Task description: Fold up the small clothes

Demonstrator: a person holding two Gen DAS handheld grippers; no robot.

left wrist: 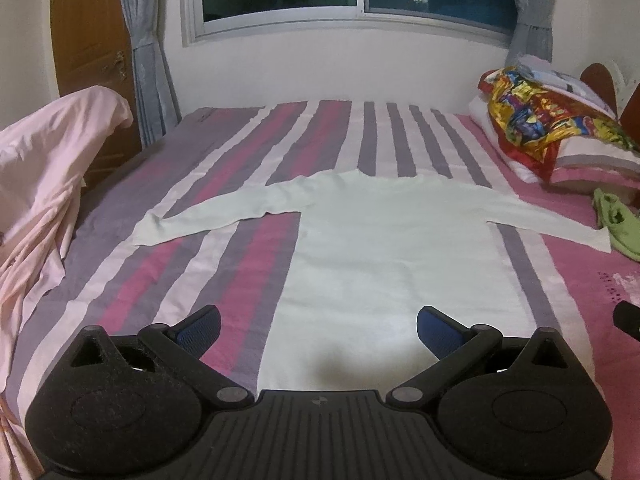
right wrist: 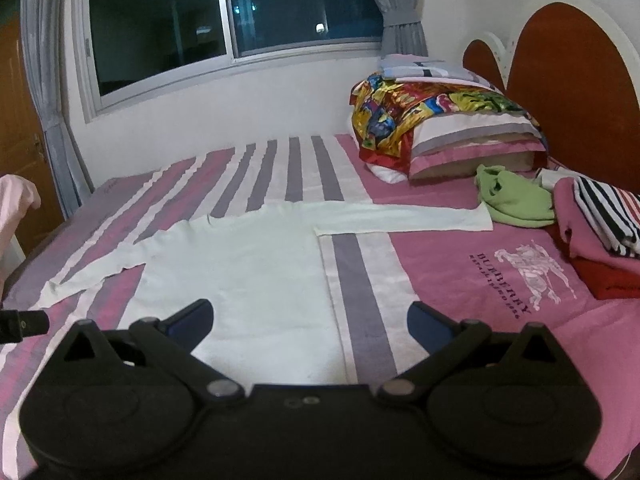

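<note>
A white long-sleeved shirt [left wrist: 384,248] lies flat on the striped bed sheet [left wrist: 224,208], both sleeves spread out to the sides. It also shows in the right wrist view [right wrist: 248,264]. My left gripper [left wrist: 318,330] is open and empty, held above the shirt's near hem. My right gripper [right wrist: 310,322] is open and empty, above the shirt's near right edge. The tip of the right gripper [left wrist: 628,318] shows at the right edge of the left wrist view, and the left gripper's tip [right wrist: 24,322] shows at the left edge of the right wrist view.
A green garment [right wrist: 516,200] lies by the right sleeve end. A pile of folded clothes [right wrist: 600,232] sits at the right. Pillows under a colourful cloth [right wrist: 432,120] lie by the headboard [right wrist: 568,80]. A pink blanket [left wrist: 48,184] hangs at the left.
</note>
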